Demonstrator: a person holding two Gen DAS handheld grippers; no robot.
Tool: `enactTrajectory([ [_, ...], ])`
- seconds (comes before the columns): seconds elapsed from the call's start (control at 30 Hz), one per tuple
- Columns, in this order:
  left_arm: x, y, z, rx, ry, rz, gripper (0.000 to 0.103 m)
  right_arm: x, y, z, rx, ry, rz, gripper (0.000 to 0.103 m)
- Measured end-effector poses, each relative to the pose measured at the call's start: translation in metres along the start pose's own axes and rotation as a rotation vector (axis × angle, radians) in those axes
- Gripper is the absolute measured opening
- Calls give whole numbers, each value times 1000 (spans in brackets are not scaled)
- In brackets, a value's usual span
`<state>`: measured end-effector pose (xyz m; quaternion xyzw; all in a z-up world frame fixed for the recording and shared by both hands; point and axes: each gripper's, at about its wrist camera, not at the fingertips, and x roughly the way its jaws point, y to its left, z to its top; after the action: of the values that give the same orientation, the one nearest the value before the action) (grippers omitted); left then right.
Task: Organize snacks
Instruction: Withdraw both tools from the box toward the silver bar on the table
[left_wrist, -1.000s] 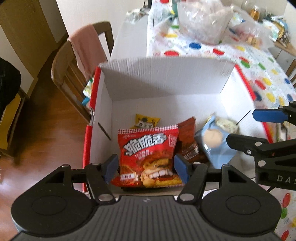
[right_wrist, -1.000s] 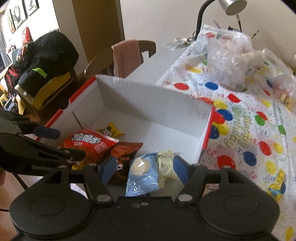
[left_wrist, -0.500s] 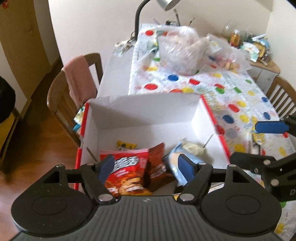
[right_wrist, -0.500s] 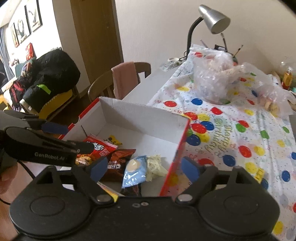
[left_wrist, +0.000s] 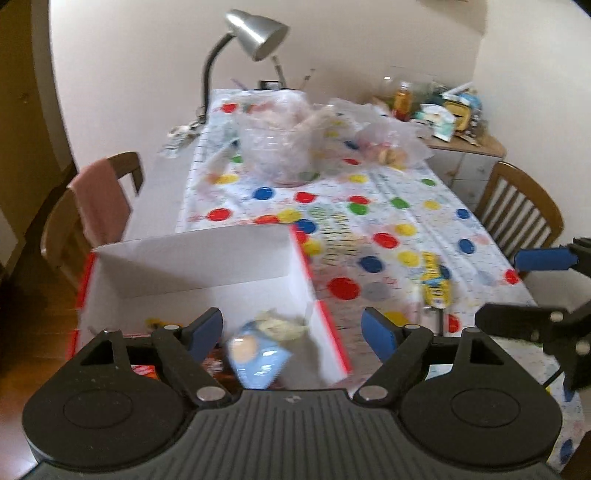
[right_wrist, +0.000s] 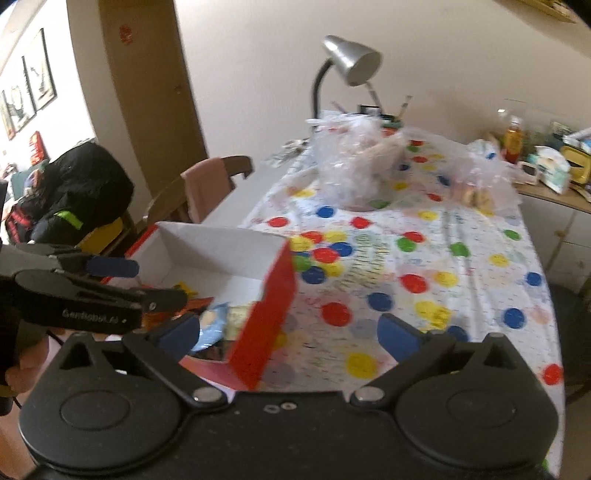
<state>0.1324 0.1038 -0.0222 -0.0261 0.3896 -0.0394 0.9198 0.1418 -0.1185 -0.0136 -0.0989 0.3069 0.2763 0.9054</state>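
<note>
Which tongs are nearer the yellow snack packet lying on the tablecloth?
Right. The right tongs sit just beside the yellow packet; the left tongs are further back, over the box.

Both wrist views look down the table (left_wrist: 406, 206) over the box (left_wrist: 192, 254).

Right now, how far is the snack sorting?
Done: several packets, including the light blue packet, lie in the white cardboard box with red outside. In hand: nothing; left claw and right claw are open. Left: a yellow packet on the dotted tablecloth.
</note>
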Motion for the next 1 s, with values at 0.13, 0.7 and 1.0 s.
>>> enactTrajectory([
  [0.13,11,-31,3,13,11,-34,83,-10,-32,-2,35,0,-50,103],
  [0.7,109,-153,-11,154,180,-102,83,53,-165,-33,305,181,-134,103],
  [1.0,168,-179,-15,174,260,-116,82,101,-196,-35,331,262,-123,99],
])
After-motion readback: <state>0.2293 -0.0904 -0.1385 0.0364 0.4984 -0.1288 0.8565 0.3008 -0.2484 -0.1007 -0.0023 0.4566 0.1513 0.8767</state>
